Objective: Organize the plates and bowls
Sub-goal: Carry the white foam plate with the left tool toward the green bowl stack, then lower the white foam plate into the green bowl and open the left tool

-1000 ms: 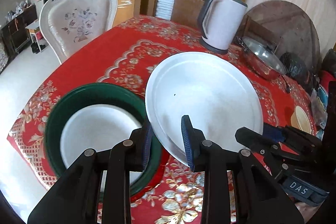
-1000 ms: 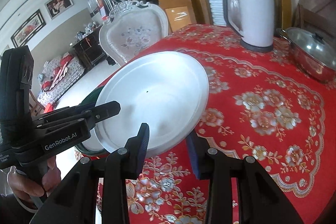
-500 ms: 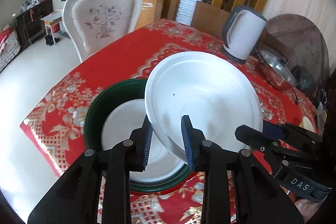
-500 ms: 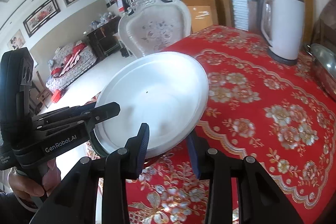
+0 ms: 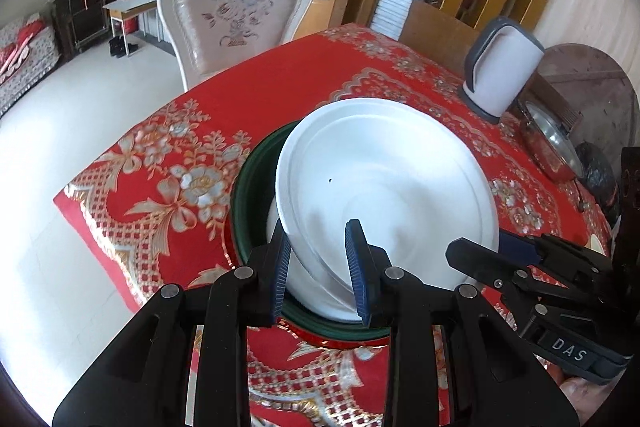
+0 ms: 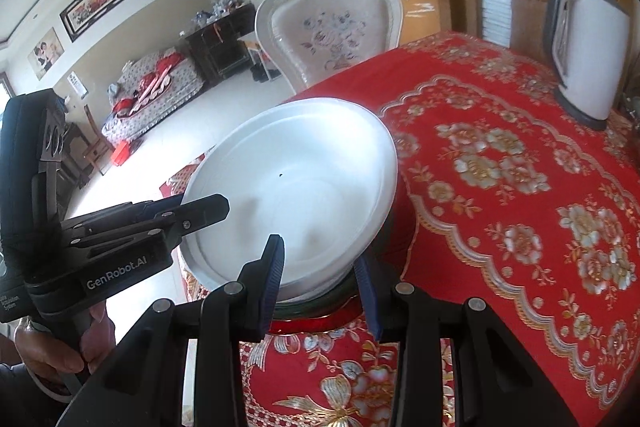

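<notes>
A large white plate (image 5: 384, 187) hangs tilted just above a green-rimmed dish (image 5: 248, 195) with a white inside, covering most of it. My left gripper (image 5: 320, 259) is shut on the plate's near rim. My right gripper (image 5: 480, 247) grips the rim further right. In the right wrist view the white plate (image 6: 296, 195) sits between the blue pads of my right gripper (image 6: 320, 259), which is shut on it. My left gripper (image 6: 204, 205) holds the plate's left edge there. A sliver of the green dish (image 6: 332, 301) shows underneath.
The red floral tablecloth (image 5: 180, 187) ends close to the left of the dish, with floor beyond. A white kettle (image 5: 500, 67) and a lidded steel pot (image 5: 548, 143) stand at the far right. A cream chair (image 5: 236, 11) stands behind the table.
Both grippers have carried the white plate leftward across the table. It was beside the green dish and is now over it, hiding most of its white inside.
</notes>
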Tool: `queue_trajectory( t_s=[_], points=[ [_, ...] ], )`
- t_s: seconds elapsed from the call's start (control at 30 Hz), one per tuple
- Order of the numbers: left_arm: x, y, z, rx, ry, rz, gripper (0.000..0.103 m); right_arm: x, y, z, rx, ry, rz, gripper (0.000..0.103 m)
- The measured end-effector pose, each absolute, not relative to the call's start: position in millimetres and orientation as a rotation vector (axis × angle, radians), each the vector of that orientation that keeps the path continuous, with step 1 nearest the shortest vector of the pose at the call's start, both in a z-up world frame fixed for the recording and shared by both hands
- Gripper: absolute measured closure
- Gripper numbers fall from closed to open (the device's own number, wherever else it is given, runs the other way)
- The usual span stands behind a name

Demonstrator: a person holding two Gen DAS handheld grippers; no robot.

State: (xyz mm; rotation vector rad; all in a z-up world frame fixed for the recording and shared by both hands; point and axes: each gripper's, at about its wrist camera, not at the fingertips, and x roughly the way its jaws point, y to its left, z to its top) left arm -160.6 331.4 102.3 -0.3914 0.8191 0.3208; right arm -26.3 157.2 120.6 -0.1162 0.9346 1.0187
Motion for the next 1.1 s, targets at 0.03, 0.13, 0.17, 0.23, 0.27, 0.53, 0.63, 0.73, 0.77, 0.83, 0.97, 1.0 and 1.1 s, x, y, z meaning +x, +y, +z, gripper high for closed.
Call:
queue_trajectory(
  t_s=[0.03,0.13,0.17,0.23,0.27,0.53,0.63,0.73,0.77,0.83,0.97,1.0,1.1],
  points=[
    [-161.5,332.4,100.3,-0.389,0.823,0.329,0.076,-26.6,159.8,117.7,-0.12,0.944,1.022,0.066],
    [-160.7,336.0,94.3,-0.396,0.838,0.336,0.076,-28.7,166.9,114.2,-0.13,0.957,1.028,0.066],
    [-160.2,336.9,92.3,-0.4,0.843,0.338,0.076,-29.4,168.3,113.8,-0.132,0.961,1.027,0.066],
    [-160.5,337.9,89.4,-0.402,0.847,0.341,0.076,-30.0,170.3,111.3,-0.139,0.97,1.025,0.066],
    [-161.1,338.5,88.5,-0.401,0.848,0.342,0.076,-30.8,171.2,110.7,-0.143,0.973,1.025,0.066],
    [-160.7,336.8,89.4,-0.367,0.832,0.377,0.076,-32.1,172.6,107.9,-0.141,1.007,1.029,0.065],
    [-161.5,337.2,90.0,-0.363,0.83,0.382,0.076,-34.4,170.1,109.8,-0.154,1.003,1.027,0.064],
    [-162.1,336.1,92.6,-0.339,0.821,0.404,0.075,-34.5,165.2,113.0,-0.151,0.995,1.017,0.063],
    [-162.6,335.7,93.9,-0.33,0.815,0.416,0.075,-33.3,164.4,113.8,-0.147,0.994,1.015,0.063],
    [-164.0,337.0,95.9,-0.334,0.807,0.419,0.075,-32.2,162.1,115.2,-0.146,0.991,1.007,0.062],
    [-166.5,336.8,101.4,-0.325,0.788,0.436,0.075,-31.2,160.2,114.6,-0.155,0.992,1.001,0.061],
    [-166.9,336.7,103.5,-0.322,0.782,0.439,0.075,-31.0,159.1,114.4,-0.153,0.993,1.0,0.061],
    [-165.7,331.6,109.1,-0.308,0.766,0.436,0.075,-30.1,152.8,115.6,-0.136,0.99,0.996,0.061]
  ],
)
